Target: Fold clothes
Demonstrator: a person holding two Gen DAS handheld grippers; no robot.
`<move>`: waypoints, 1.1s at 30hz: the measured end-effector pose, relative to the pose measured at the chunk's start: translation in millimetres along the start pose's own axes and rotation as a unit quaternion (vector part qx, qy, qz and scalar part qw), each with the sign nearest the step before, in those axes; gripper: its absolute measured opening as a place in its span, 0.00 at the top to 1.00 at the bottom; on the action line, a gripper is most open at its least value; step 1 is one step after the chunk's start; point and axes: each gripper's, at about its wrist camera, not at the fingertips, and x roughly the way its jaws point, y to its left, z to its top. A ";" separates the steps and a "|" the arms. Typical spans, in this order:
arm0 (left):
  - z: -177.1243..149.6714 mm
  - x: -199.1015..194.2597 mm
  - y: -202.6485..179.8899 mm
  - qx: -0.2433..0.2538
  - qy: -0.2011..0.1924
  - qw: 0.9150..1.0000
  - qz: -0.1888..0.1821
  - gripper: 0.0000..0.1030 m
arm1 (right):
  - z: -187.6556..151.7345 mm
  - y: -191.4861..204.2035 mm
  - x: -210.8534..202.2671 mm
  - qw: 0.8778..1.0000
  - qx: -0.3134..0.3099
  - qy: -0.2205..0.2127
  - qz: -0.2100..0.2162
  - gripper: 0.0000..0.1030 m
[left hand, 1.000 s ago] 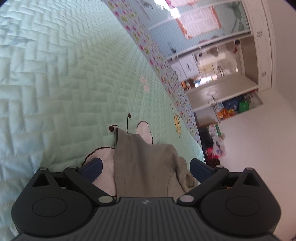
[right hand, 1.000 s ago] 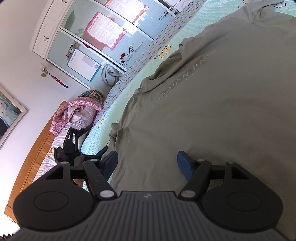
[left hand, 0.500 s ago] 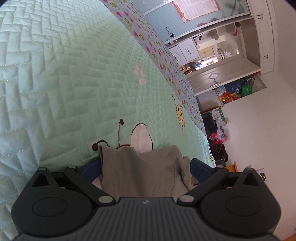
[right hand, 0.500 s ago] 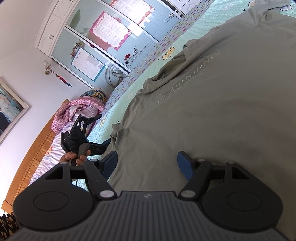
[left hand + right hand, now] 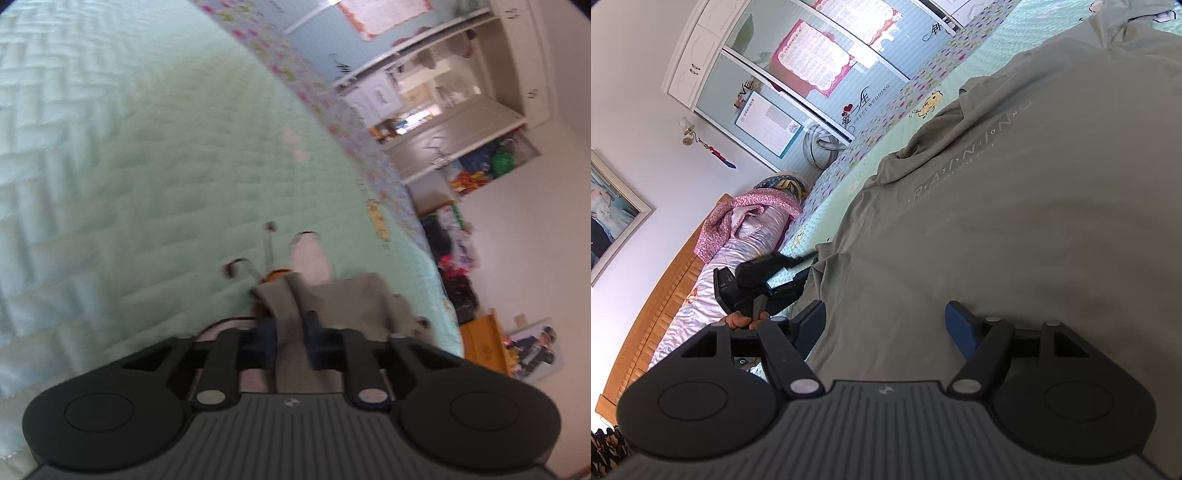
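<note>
A bedroom: a pale green quilted bedspread (image 5: 155, 177) with a flowered border covers a bed, and behind it stand a white wardrobe (image 5: 798, 74) with glass doors and pasted posters, a wooden headboard (image 5: 661, 302) and a bundle of pink bedding (image 5: 746, 221) by the pillow end. A grey-green T-shirt (image 5: 1015, 229) with pale lettering lies spread flat over much of the bedspread. The left gripper (image 5: 291, 339) has just been closing, and its blue pads (image 5: 266, 338) now pinch a bunched corner of the T-shirt's fabric, the cloth rising in a fold between them at the edge of the shirt, over a cartoon figure stitched on the quilt. From the right wrist view that same gripper shows at the shirt's far corner, held in a person's hand (image 5: 742, 320). The right gripper (image 5: 884, 325) stands with its jaws well apart, one blue finger (image 5: 960, 326) over the shirt's fabric and the other at its near edge; nothing is pinched between them, and whether the tips touch the cloth cannot be told. Open shelves (image 5: 480, 162) beyond the bed hold colourful bags and packets, too blurred to name.
</note>
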 end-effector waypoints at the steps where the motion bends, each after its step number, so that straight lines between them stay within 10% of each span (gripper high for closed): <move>1: -0.9 -0.4 2.0 -0.008 -0.006 1.000 -0.004 0.87 | -0.3 0.3 0.1 1.000 -0.002 0.000 -0.001 0.30; 18: 1.7 -38.7 -9.1 0.057 -0.052 0.987 0.142 0.97 | -3.0 -0.2 0.1 1.000 -0.023 -0.002 -0.005 0.30; 21: 2.7 -44.6 0.5 0.026 -0.069 0.991 0.115 0.90 | -3.7 -0.6 0.4 1.000 -0.031 -0.003 -0.005 0.30; 26: -11.2 -78.8 12.3 -0.059 -0.139 0.983 0.101 0.51 | -8.3 -2.0 -0.6 0.999 -0.042 -0.013 0.001 0.30; 33: -12.9 -86.1 -1.6 -0.038 -0.148 0.982 0.108 0.44 | -14.8 -3.2 -3.0 0.998 -0.050 -0.034 0.011 0.29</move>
